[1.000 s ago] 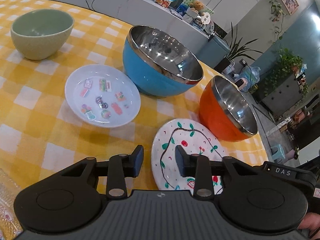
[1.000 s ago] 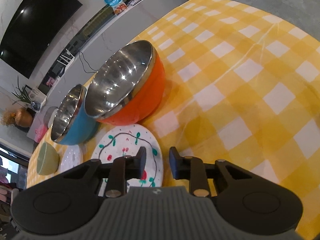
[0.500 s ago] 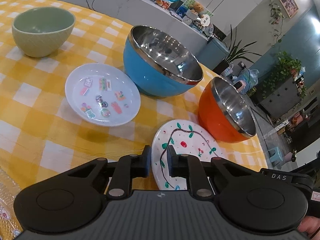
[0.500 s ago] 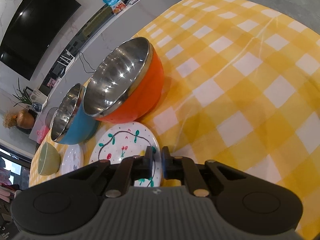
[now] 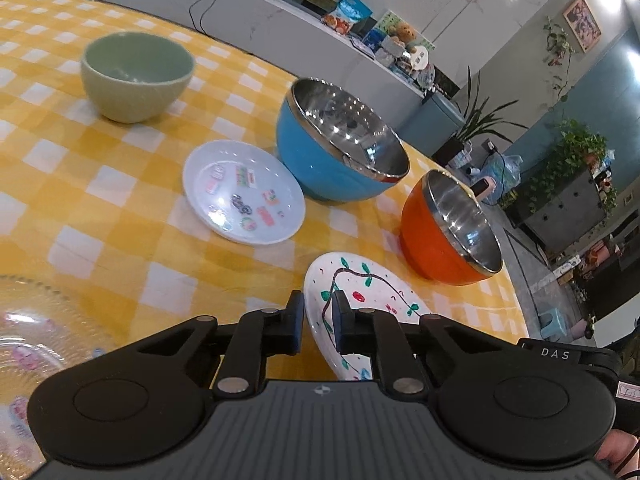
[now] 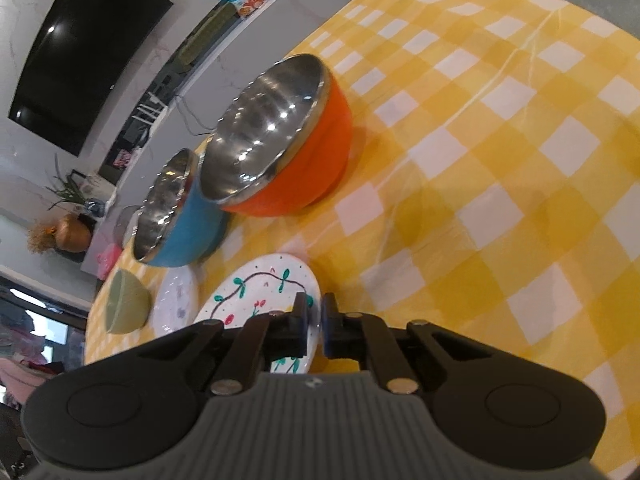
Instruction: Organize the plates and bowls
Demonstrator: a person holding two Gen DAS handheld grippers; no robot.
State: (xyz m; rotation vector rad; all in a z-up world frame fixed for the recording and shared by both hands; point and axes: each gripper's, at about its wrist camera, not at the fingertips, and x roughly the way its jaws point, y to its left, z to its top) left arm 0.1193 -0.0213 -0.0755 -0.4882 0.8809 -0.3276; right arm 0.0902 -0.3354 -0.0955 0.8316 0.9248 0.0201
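Both tongs — left gripper (image 5: 316,322), right gripper (image 6: 314,329) — just clenched on round white vine-painted plate (image 5: 372,300), lifted — stacking next.

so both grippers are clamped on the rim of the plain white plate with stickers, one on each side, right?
Not quite: both grippers are clamped on the painted vine plate, not the sticker plate, which lies untouched beside the blue bowl. The left wrist view shows the left gripper shut on the vine plate's rim; the right wrist view shows the right gripper on its opposite rim. Both jaws have just been closing.
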